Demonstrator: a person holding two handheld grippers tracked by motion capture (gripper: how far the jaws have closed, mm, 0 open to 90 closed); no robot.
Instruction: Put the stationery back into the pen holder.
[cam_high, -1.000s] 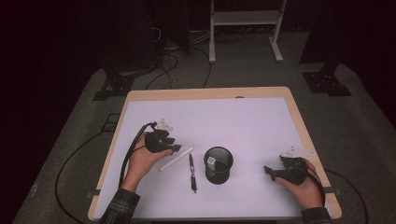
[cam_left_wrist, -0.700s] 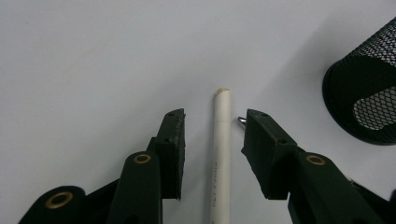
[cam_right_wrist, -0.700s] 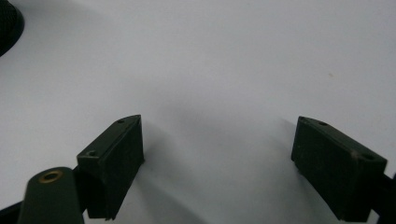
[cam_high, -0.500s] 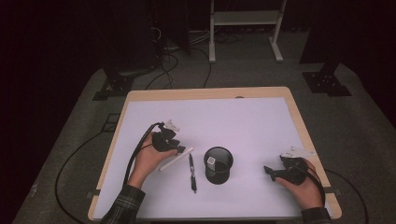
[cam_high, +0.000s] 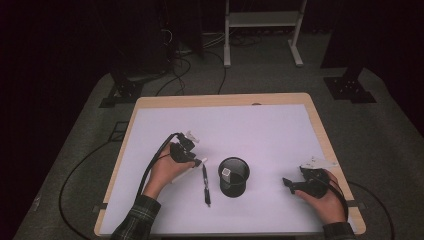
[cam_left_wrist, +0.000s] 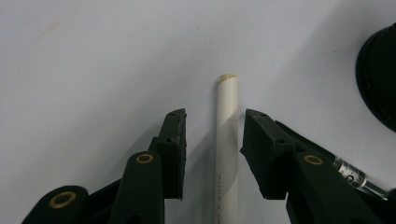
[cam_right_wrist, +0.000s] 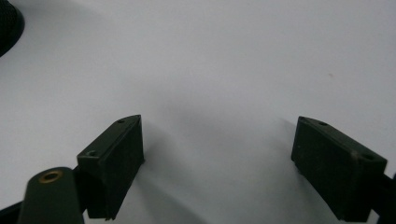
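White pen (cam_left_wrist: 227, 140) lying flat between the two fingers (cam_left_wrist: 173, 149) of the left gripper (cam_high: 192, 159), one finger on each side. Small gaps on both sides, so not pinched yet. Fingers half spread, barely narrower than a second ago. Left gripper now lower and closer, moved down over the pen from a spot off to its side. Means lined up for a grab; likely next: squeeze, then lift. Black pen (cam_high: 205, 184) just past the right finger, partly under it, close enough to get bumped. Black cup (cam_high: 233, 177) a bit farther on that same side, probably where the pen goes. Right gripper (cam_high: 289, 184) resting on the white table (cam_high: 260, 125), same spot as before, fingers (cam_right_wrist: 116, 158) spread wide, nothing between them.
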